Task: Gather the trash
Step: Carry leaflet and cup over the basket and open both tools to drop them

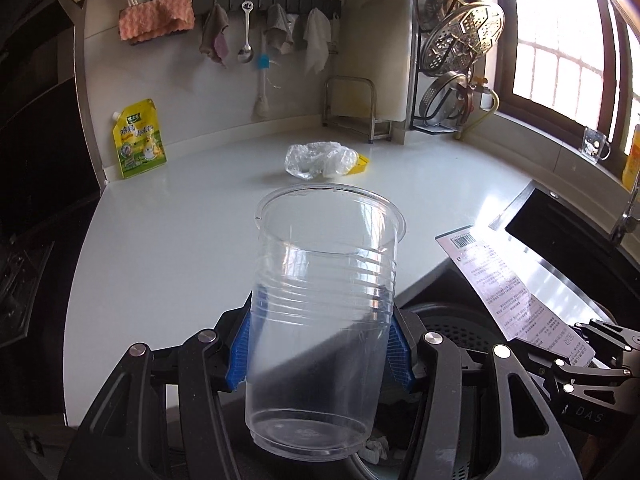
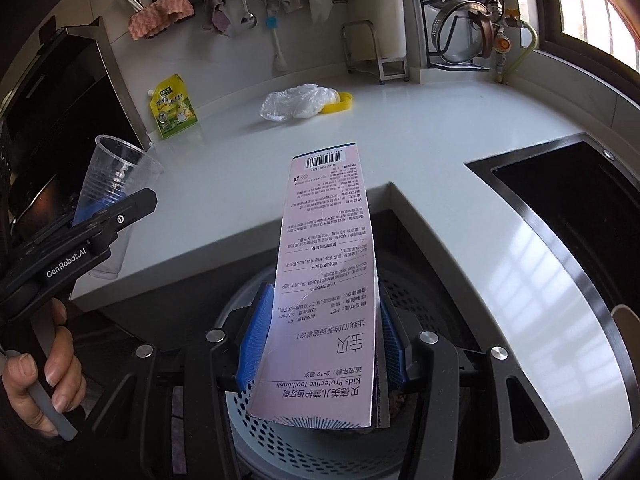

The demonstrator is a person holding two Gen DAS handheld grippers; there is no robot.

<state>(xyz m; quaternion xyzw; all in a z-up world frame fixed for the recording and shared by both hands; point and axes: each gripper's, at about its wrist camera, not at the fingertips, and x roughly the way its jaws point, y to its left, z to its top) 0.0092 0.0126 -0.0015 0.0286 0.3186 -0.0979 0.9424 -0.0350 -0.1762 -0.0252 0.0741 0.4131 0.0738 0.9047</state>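
My left gripper (image 1: 320, 344) is shut on a clear plastic cup (image 1: 324, 300), held upright over the front edge of the white counter (image 1: 180, 240). The cup also shows in the right wrist view (image 2: 116, 184). My right gripper (image 2: 320, 344) is shut on a long pink toothbrush box (image 2: 328, 280), held over a perforated round trash bin (image 2: 312, 448) below the counter. The box also shows in the left wrist view (image 1: 508, 280). A crumpled clear plastic bag (image 1: 320, 160) and a yellow lid (image 2: 340, 103) lie at the back of the counter.
A yellow-green refill pouch (image 1: 138, 140) leans against the back wall. A black sink (image 2: 580, 208) is set into the counter at the right. A dish rack with lids (image 1: 456, 52) and a metal stand (image 1: 352, 108) stand at the back. A glass mug (image 1: 596, 146) sits on the windowsill.
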